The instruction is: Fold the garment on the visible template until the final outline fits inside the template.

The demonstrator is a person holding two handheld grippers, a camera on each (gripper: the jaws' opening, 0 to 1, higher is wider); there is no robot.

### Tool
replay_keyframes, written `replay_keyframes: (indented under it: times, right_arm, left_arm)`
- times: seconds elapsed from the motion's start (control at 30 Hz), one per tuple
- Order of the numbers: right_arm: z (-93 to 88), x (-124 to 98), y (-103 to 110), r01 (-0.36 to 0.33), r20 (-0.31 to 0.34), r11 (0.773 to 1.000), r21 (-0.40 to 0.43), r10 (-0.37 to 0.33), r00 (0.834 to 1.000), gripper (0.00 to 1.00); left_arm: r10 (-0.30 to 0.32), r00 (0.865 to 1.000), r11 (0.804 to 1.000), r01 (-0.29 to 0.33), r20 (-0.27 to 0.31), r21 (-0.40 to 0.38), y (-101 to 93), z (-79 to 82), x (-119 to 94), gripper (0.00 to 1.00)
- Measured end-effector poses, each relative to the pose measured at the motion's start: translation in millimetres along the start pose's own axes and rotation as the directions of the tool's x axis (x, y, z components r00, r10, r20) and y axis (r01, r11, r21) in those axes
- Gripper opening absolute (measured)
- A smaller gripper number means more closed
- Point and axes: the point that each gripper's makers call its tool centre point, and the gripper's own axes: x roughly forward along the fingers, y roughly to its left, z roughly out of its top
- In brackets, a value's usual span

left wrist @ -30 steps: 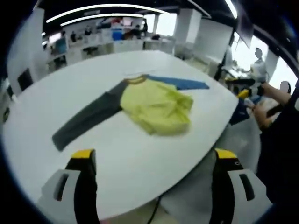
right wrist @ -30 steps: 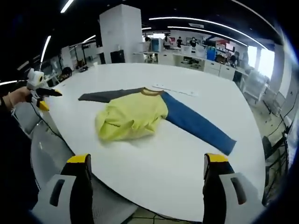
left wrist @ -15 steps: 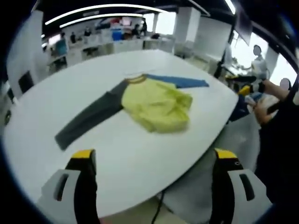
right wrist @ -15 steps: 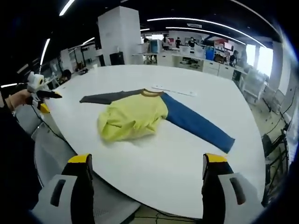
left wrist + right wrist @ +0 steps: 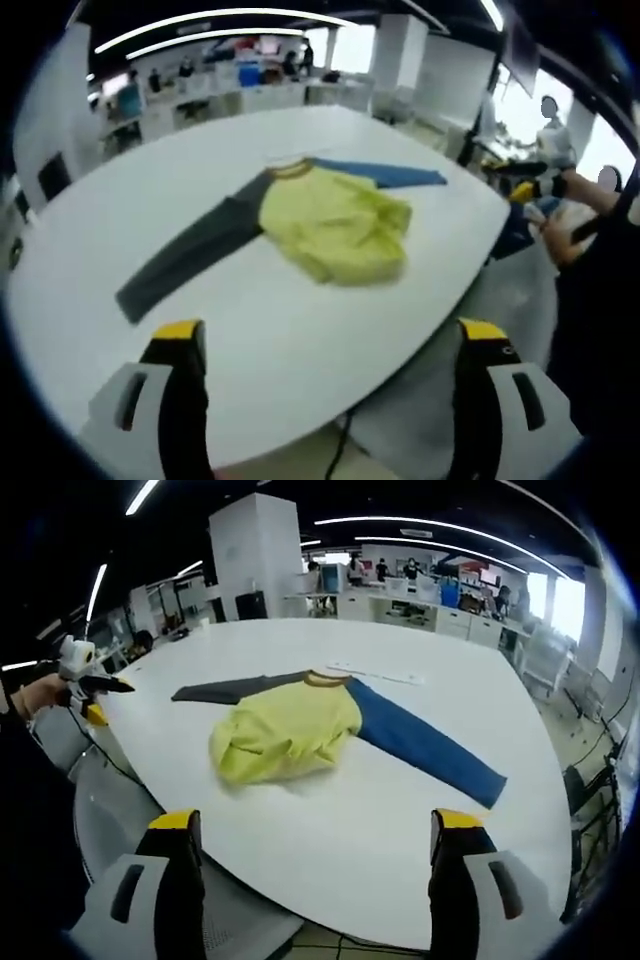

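Raglan shirt (image 5: 300,732) lies near the middle of the white oval table (image 5: 330,830), well apart from both of my grippers. Its yellow body (image 5: 335,230) is bunched and partly doubled over on itself, the hem rumpled toward my side. The blue sleeve (image 5: 425,745) runs out straight toward the table's right end, and the dark grey sleeve (image 5: 185,258) stretches the opposite way, so both arms are still fully spread and none of the folding proper looks done yet, as I judge it.

I hold the left gripper (image 5: 325,345) back off the table's near edge, jaws spread wide with nothing between them. The right gripper (image 5: 310,830) sits likewise beyond the rim, jaws wide apart and empty. Standing off like this gives me the whole garment in both views before I commit to a grasp, which I take to be the reason for the stance.

A thin pale strip (image 5: 375,673) lies just beyond the collar (image 5: 325,678); I cannot tell whether it marks the template, and I see no clear outline under the shirt. My guess is that the sleeves should come in over the body first.
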Motion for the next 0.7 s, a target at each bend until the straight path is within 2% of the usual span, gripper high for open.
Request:
replay_keyframes:
  times: [0.1, 0.17, 0.37, 0.43, 0.57, 0.7]
  right_arm:
    - [-1.1, 1.5, -0.5, -0.001, -0.002, 1.000, 0.003, 0.001, 1.000, 0.91]
    - [-2.6, 3.5, -0.6, -0.002, -0.004, 1.000, 0.007, 0.002, 1.000, 0.89]
    - [-9.3, 15.8, 9.3, -0.035, -0.018, 0.999, 0.017, 0.036, 0.999, 0.76]
    - [-10.5, 21.7, 13.0, -0.048, -0.018, 0.999, 0.015, 0.048, 0.999, 0.73]
    - [-10.9, 31.4, 19.1, -0.071, -0.013, 0.997, 0.009, 0.071, 0.997, 0.65]
    - [-9.3, 40.3, 24.3, -0.095, -0.006, 0.995, -0.002, 0.095, 0.995, 0.58]
  left_arm:
    - [0.001, 1.000, 1.000, -0.001, 0.001, -0.002, 1.6, 1.3, 2.8, 0.99]
    - [-0.004, 1.000, 1.000, 0.004, -0.005, -0.003, 1.8, 1.4, 6.1, 0.95]
    - [-0.025, 1.000, 1.000, 0.025, -0.016, 0.001, 4.4, 6.4, 26.6, 0.88]
    - [-0.036, 0.999, 0.999, 0.036, -0.016, 0.009, 3.7, 10.4, 34.8, 0.85]
    - [-0.063, 0.997, 0.998, 0.063, -0.036, 0.017, 6.7, 11.8, 53.6, 0.72]
    - [-0.079, 0.995, 0.996, 0.081, -0.052, 0.030, 8.3, 15.4, 68.6, 0.68]
